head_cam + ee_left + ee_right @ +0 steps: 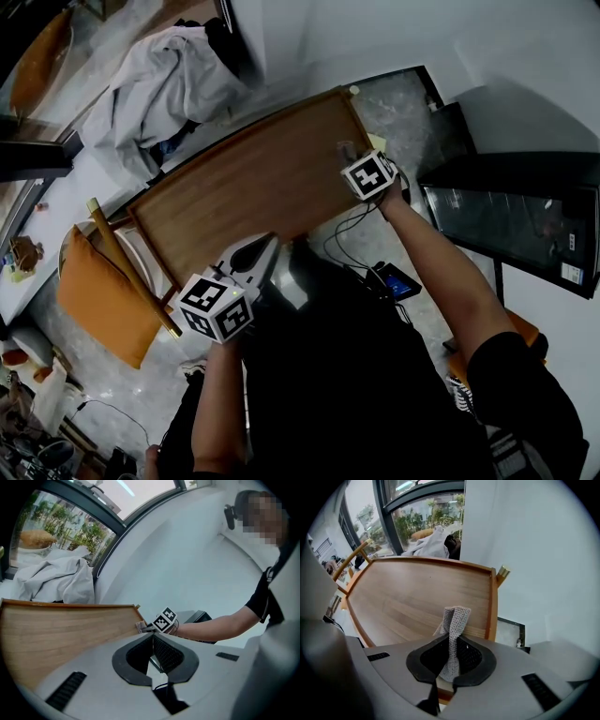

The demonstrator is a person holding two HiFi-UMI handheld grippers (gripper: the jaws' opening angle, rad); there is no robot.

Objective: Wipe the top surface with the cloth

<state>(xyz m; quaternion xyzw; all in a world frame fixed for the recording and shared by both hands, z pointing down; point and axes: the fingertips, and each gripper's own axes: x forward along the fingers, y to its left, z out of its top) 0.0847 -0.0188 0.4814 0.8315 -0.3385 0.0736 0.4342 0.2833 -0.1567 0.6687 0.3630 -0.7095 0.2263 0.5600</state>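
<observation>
Wooden surface point(253, 178) fills the head view, but only your right gripper view clearly shows the grey knit cloth point(453, 620). Your right gripper point(451, 644) has its jaws clamped on the cloth by the surface's right rim. The cloth is bunched lengthwise, pointing out along the jaws. Your left gripper point(152, 645) jaws are pressed together, empty.

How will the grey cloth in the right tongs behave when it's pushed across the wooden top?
Probably floppy: the cloth is a folded, crumpled bunch, upright only because the right tongs pinch it. Its open knit looks light, so it would likely drag and bunch up on the wooden top rather than slide stiffly.
</observation>
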